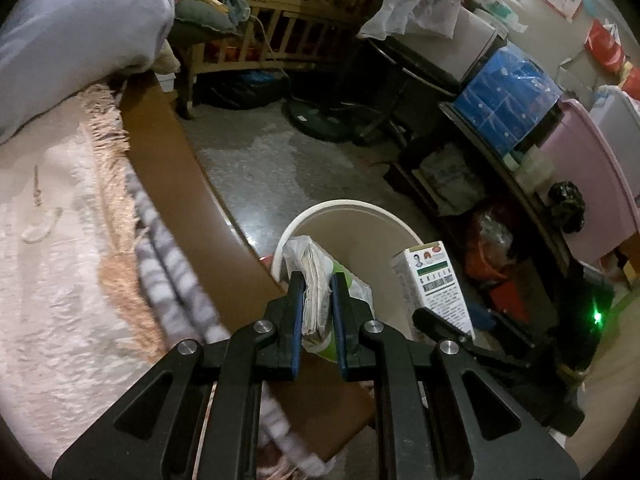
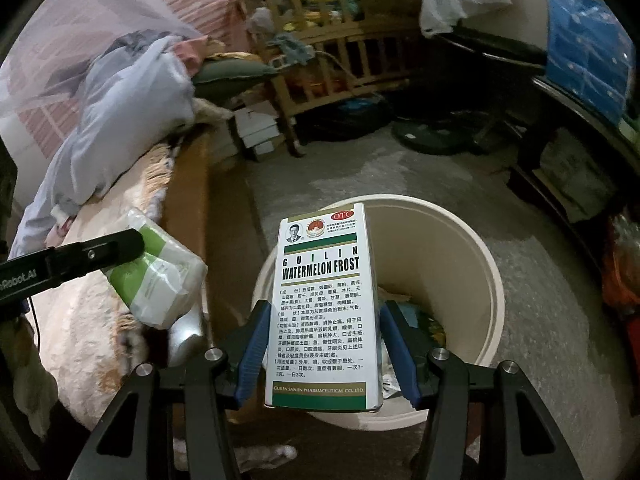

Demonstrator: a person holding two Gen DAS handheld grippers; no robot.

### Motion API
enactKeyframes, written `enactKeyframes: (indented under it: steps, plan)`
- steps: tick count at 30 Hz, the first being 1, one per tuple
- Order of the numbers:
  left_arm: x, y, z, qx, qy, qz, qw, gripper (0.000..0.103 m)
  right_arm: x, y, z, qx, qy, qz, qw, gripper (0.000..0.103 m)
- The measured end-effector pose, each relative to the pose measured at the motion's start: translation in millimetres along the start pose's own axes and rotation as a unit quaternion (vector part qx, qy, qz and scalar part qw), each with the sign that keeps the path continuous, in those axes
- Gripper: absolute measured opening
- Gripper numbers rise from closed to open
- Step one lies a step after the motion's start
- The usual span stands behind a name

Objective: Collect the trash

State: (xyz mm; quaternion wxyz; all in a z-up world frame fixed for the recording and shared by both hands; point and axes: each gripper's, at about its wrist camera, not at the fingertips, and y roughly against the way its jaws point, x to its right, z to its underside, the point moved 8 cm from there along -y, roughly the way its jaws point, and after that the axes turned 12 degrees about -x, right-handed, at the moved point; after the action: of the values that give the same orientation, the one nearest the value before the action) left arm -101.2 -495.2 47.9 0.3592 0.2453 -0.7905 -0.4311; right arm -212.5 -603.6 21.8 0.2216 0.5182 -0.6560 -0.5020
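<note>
The floor [image 1: 256, 168] was grey, speckled concrete with paler, worn patches. A cream bin [image 2: 472, 264] stood directly on it, open at the top, with scraps lying in its bottom. Behind the bin, a dark round fan base [image 1: 316, 118] rested on the floor, near a wooden crib [image 1: 280, 28] whose legs stood on it. A dark low shelf [image 1: 500, 184] ran along the floor's right side. To the left, the bed [image 1: 176, 152] met the floor with a brown side board; a pale fuzzy blanket [image 1: 52, 280] and a bluish pillow [image 1: 80, 28] lay on the bed.
</note>
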Motion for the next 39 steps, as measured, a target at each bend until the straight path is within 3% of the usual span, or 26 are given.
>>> enactKeyframes:
  steps: [4, 8, 9, 15, 19, 26, 39]
  plan:
    - [6, -7, -6, 0.008, -0.002, 0.003, 1.0000, 0.015, 10, -5, -3, 0.004, -0.014, 0.004, 1.000, 0.054]
    - [8, -10, -6, 0.009, -0.008, 0.008, 0.9999, 0.047, 16, -8, -4, 0.005, -0.028, 0.008, 1.000, 0.058]
    - [8, -10, -6, 0.013, -0.007, 0.007, 0.9999, 0.050, 18, -8, -4, 0.005, -0.029, 0.009, 1.000, 0.061]
    - [0, -2, 4, 0.016, -0.006, -0.014, 0.9998, 0.050, 14, 2, 1, 0.018, -0.029, 0.013, 0.999, 0.064]
    - [-4, 20, 11, 0.054, -0.015, -0.052, 0.9971, 0.050, 7, 18, 5, 0.045, -0.021, 0.036, 0.998, 0.064]
    - [-10, 50, 21, 0.093, -0.021, -0.079, 0.9923, 0.050, -11, 49, 8, 0.088, -0.012, 0.077, 0.993, 0.065]
    - [-13, 97, 42, 0.145, -0.032, -0.127, 0.9808, 0.050, -42, 90, 9, 0.145, 0.001, 0.079, 0.986, 0.073]
